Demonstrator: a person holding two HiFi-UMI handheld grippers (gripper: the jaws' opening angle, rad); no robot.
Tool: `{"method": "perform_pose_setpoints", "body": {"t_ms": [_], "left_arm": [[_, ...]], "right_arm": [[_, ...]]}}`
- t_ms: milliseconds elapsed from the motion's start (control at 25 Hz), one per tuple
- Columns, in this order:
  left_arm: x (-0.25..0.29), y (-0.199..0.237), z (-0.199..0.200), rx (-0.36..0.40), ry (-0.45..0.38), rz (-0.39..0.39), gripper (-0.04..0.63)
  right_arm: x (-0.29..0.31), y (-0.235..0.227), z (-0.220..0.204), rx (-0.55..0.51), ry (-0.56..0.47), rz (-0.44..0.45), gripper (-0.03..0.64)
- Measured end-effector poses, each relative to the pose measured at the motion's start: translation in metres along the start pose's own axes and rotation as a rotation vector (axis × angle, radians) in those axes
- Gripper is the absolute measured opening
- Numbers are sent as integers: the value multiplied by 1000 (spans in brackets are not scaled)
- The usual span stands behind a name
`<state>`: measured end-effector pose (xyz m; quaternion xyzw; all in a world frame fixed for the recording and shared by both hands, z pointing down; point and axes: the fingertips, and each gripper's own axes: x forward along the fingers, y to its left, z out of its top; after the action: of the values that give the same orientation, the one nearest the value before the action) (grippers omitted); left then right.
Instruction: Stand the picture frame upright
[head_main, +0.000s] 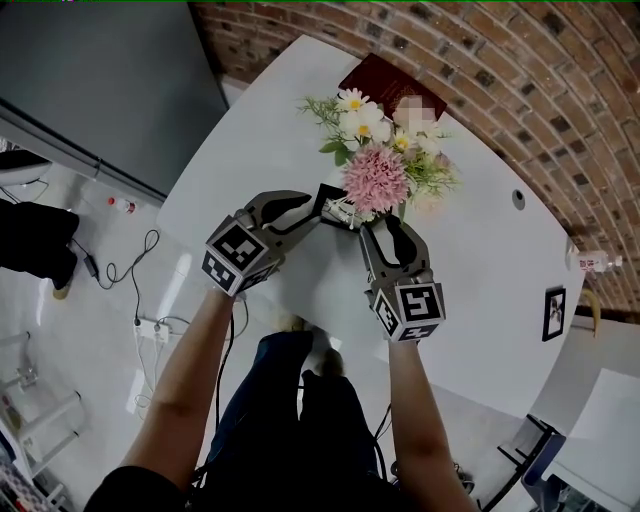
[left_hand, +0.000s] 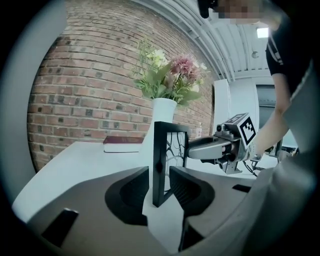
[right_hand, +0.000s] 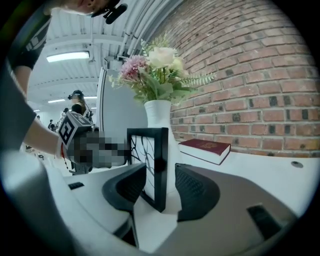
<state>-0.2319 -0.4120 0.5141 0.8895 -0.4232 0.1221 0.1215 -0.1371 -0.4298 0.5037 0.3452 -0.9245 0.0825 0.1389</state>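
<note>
Head view: a white table (head_main: 480, 300) is shown above a pale floor (head_main: 70, 330), with a brick wall (head_main: 520, 90) behind. A vase of flowers (head_main: 375, 178) and, farther back, a red book (head_main: 385, 82) are set on the table. The picture frame (left_hand: 170, 145) is stood upright just before the vase. One frame edge is straddled by the left gripper (left_hand: 159, 170), the other by the right gripper (right_hand: 160, 167). Both pairs of jaws are parted and nothing is clamped.

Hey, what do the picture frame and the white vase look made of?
Picture frame: matte black, flat square-edged bars, likely painted wood or plastic; the look leaves it open. Vase: smooth, plain white, no strong glare, probably ceramic, possibly plastic.
</note>
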Motion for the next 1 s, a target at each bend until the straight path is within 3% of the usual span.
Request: {"method": "perform_pose_setpoints", "body": {"t_ms": [360,640,1000], "left_arm": [[-21,-3,-11,-14,36,54,138],[-41,-30,-12,-36,33,103,101],[-67,-74,-9,-95,-13,155,44]], "right_arm": [[-14,3,-5,29,20,2,178],[-37,17,-8,40,37,52,48],[-81,36,2,42,10,116,6]]}}
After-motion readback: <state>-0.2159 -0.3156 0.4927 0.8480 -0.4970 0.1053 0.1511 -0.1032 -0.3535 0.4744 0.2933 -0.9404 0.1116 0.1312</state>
